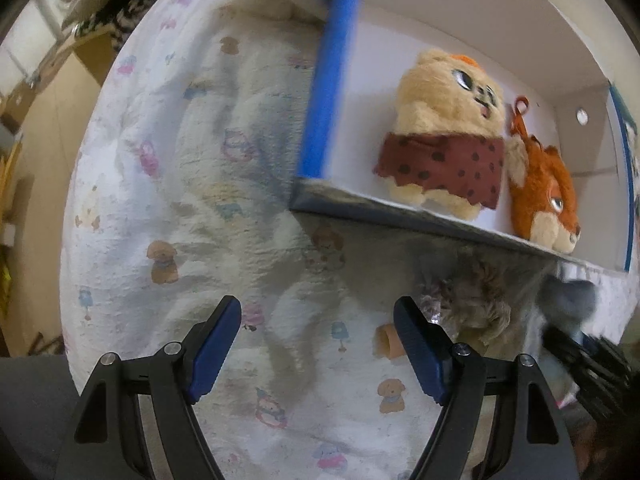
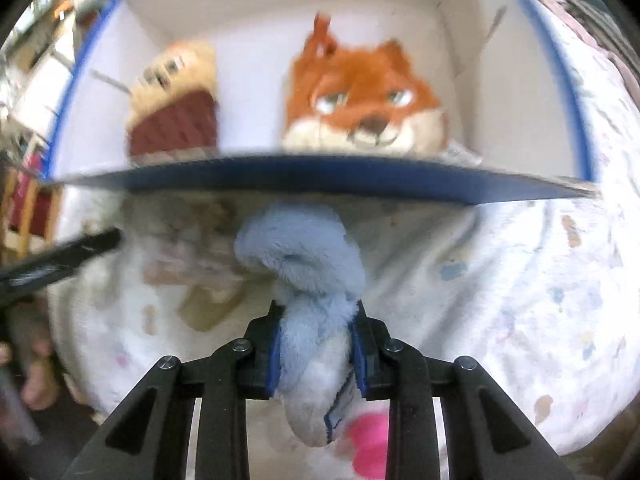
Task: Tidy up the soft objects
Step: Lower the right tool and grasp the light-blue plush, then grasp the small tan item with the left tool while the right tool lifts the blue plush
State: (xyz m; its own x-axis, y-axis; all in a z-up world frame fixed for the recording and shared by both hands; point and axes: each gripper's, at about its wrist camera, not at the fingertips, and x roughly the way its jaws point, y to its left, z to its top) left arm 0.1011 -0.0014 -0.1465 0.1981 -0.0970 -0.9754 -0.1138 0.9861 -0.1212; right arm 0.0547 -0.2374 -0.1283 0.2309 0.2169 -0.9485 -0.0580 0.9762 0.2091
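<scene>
Printed blanket [image 1: 168, 184], blue-edged box [image 2: 320, 184] holding fox plush [image 2: 360, 96], tan plush [image 2: 176, 96]

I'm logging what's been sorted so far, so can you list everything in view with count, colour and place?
Box: 1, white inside with blue edges, lying on the blanket.
Cream plush: 1, beige with a dark red spotted cloth, inside the box, on its left side in the right wrist view.
Fox plush: 1, orange and cream, inside the box beside the cream plush.
Blue plush: 1, light blue and grey, in front of the box.
Grey-brown plush: 1, on the blanket below the box edge, blurred.
Pink item: 1, under the blue plush, unclear.
Blanket: 1, white with small animal prints, under everything.
Left gripper: open, empty.
Right gripper: shut on the blue plush.
</scene>
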